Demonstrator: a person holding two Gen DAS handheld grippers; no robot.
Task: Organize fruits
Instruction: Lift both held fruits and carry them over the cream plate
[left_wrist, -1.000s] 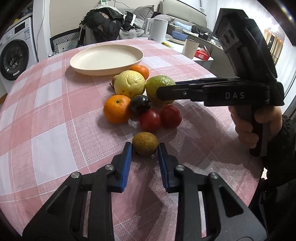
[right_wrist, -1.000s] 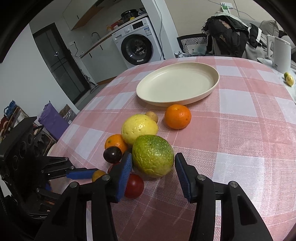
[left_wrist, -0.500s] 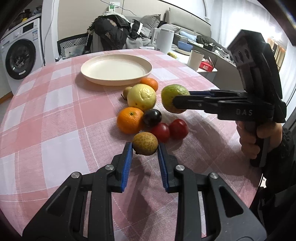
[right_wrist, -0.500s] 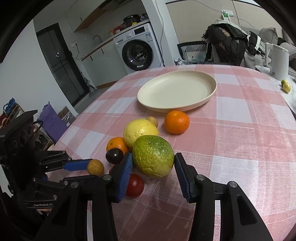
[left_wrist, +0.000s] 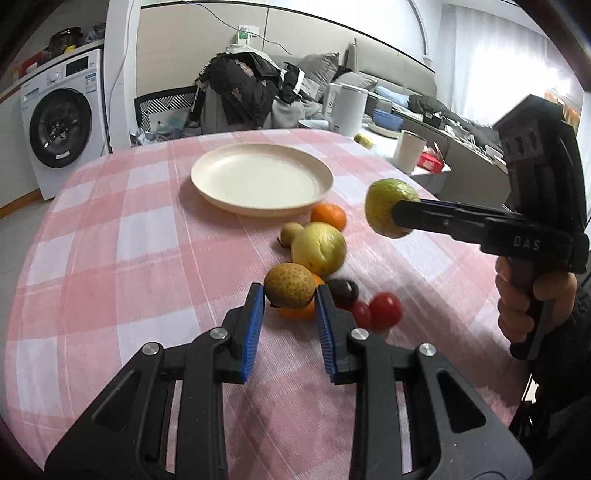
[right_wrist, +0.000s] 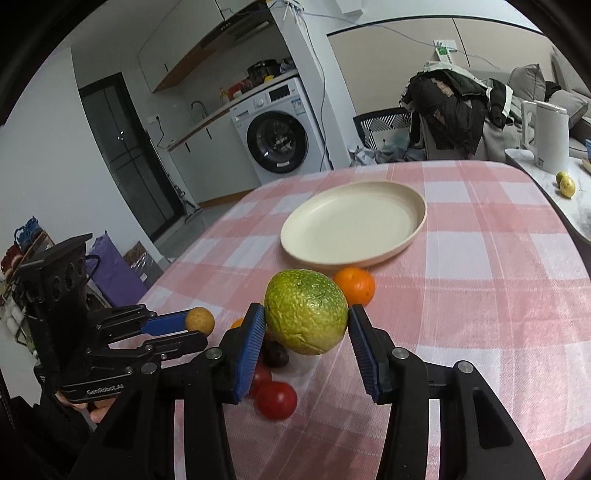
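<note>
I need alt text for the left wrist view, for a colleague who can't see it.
The left tongs grip a small brownish round fruit above a pink checked tablecloth. To the right, the right tongs hold a green citrus fruit in the air. Below sit loose oranges, a lemon, a dark plum and two tomatoes, with an empty cream plate beyond.

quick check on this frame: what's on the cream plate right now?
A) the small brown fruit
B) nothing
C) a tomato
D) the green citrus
B: the cream plate shows only bare surface in both views; the green citrus sits clamped in the right gripper and the small brown fruit in the left gripper, both off the table, with the tomatoes on the cloth.
</note>
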